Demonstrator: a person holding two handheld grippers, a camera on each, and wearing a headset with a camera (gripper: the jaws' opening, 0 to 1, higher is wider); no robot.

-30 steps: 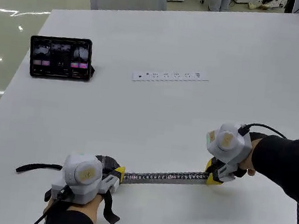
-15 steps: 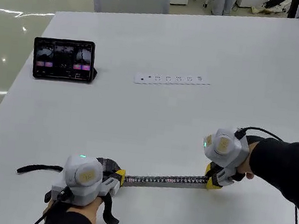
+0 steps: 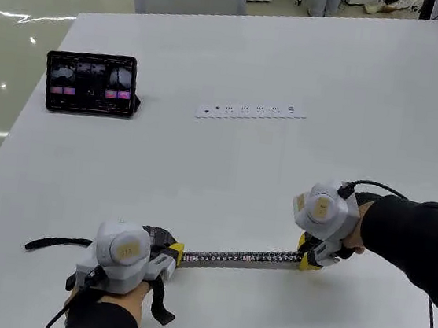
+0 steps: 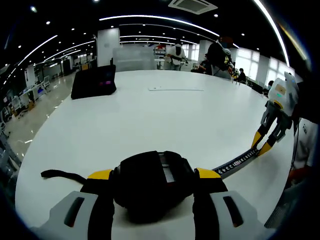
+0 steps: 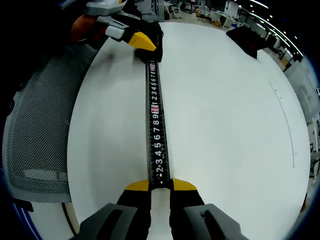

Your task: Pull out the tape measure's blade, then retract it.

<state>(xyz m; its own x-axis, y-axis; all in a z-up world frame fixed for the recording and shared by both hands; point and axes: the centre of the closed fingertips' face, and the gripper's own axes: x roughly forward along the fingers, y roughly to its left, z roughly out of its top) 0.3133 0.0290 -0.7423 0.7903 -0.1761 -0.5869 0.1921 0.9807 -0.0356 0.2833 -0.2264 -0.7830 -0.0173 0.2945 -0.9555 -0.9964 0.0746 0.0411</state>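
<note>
Desk: Closer than a second ago, that right gripper (image 3: 309,257)?

Photographer: Slightly. It is sitting nearer the case now, so less blade is showing. From the left: a tablet (image 3: 91,84) is glowing at the far side of the white table (image 3: 226,173) and a black strap (image 3: 55,244) is trailing along the near edge. The left gripper (image 3: 167,257) is clamping the black tape measure case (image 4: 152,182). The blade (image 3: 240,257) is lying flat, running rightward, and the right gripper's yellow tips are pinching its end.
</note>
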